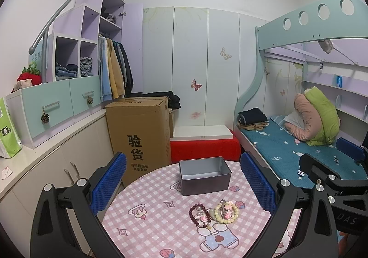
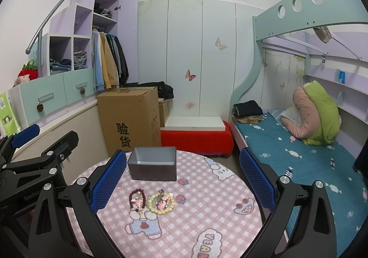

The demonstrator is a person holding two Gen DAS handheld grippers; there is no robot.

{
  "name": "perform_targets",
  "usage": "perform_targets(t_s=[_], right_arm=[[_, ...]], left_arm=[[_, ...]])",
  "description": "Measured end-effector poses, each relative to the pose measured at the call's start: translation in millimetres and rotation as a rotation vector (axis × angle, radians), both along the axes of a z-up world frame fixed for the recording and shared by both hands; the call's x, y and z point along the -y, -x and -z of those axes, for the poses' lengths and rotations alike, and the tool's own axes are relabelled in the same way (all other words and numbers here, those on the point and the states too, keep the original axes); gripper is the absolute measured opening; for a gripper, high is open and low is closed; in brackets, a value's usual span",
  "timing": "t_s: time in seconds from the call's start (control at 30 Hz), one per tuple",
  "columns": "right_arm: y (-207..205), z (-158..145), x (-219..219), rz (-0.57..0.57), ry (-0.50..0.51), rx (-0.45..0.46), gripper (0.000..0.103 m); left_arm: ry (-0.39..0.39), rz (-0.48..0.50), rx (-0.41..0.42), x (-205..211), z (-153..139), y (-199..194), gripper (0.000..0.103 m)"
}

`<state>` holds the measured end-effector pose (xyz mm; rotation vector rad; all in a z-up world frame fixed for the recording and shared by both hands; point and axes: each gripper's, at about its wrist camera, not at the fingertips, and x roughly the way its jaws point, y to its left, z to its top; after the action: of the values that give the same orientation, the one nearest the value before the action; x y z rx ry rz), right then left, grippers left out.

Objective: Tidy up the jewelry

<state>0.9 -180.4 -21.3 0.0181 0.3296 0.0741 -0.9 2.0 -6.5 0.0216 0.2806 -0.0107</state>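
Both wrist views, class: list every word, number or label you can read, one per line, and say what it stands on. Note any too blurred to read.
"验货" – front of the cardboard box.
"826" – top flap of that box, faint.
Smaller line under "验货" – too blurred to read.
"DAS" – body of the right claw.
"VEA", cut off – tablecloth print.
Partial "GenRobo" – body of the left claw, unclear.
Green bag – print too small.

You are in a small bedroom with white walls. A tall white wardrobe (image 1: 202, 62) with butterfly stickers fills the middle. At the upper left, purple shelves (image 1: 89, 35) hold folded clothes, and coats (image 1: 115, 69) hang beside them. A big brown cardboard box (image 1: 140, 133) stands on the floor. At the right, a bunk bed (image 1: 299, 150) has a blue blanket.
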Motion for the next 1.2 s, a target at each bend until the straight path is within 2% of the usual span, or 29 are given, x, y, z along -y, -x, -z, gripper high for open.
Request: perform_targets(t_s=[0.8,0.83,1.2], right_arm=[[-4,7,1,-0.001,0.001,-0.012,0.096],[-4,9,1,0.000,0.001,-0.012,0.096],[-3,11,0,0.000,0.001,-0.015,0.096]], left_arm=[[-0.007,-0.005,-0.008,9,14,-3,0.096],[-0.005,-0.004,-0.009,7,6,-5,0.096],[-0.004,-0.003,-0.011,7,6,-5,0.096]])
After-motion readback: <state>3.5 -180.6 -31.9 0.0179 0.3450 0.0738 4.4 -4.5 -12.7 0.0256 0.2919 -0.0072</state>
